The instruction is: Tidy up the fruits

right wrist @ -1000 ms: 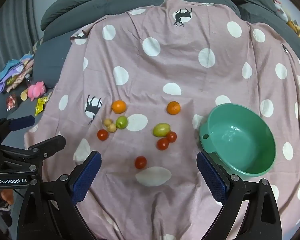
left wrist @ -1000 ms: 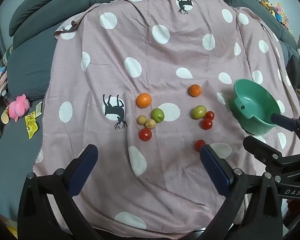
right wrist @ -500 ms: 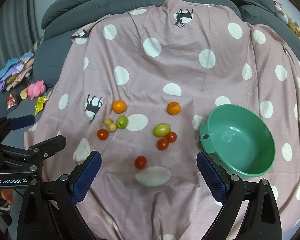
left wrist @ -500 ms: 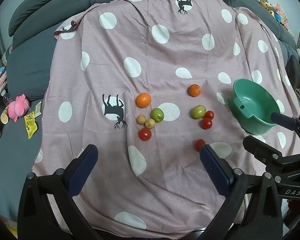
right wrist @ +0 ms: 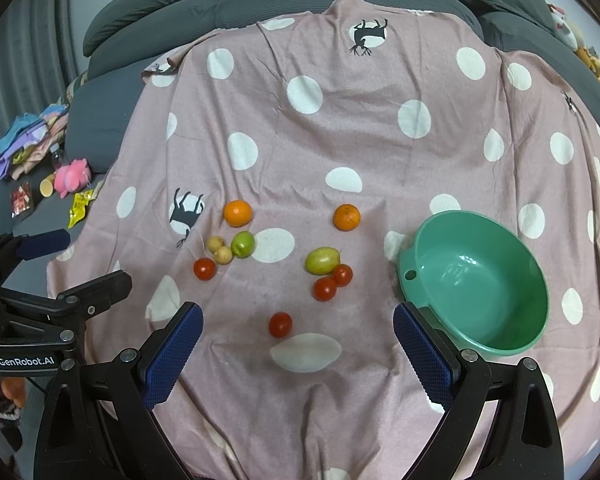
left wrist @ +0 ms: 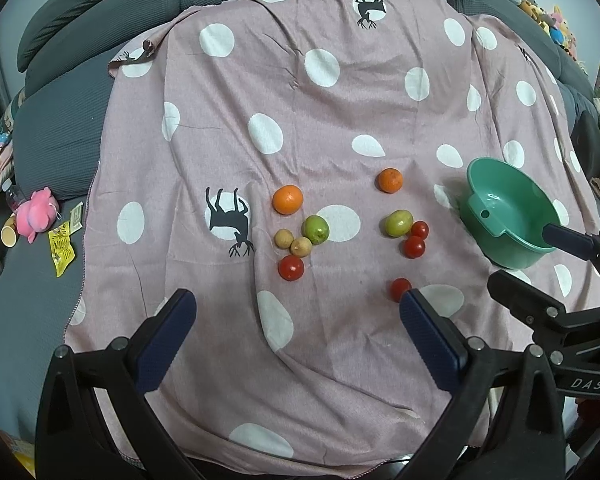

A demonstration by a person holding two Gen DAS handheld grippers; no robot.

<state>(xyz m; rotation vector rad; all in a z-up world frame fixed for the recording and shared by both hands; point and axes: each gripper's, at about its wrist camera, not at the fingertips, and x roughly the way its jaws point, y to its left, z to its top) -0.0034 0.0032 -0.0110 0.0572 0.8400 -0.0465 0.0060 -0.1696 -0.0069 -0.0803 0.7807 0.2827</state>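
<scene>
Green bowl (right wrist: 476,280), empty, on dotted pink cloth (right wrist: 340,120) beside scattered oranges, tomatoes and limes; left gripper (left wrist: 296,328) and right gripper (right wrist: 298,338) fingers wide, holding nothing.

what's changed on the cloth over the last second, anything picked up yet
Nothing visibly changed. Both claws, left claw and right claw, stay open and empty above the near edge of the spotted cloth. Every fruit, including the nearest tomato, lies where it was, and the green bowl still holds nothing.
</scene>
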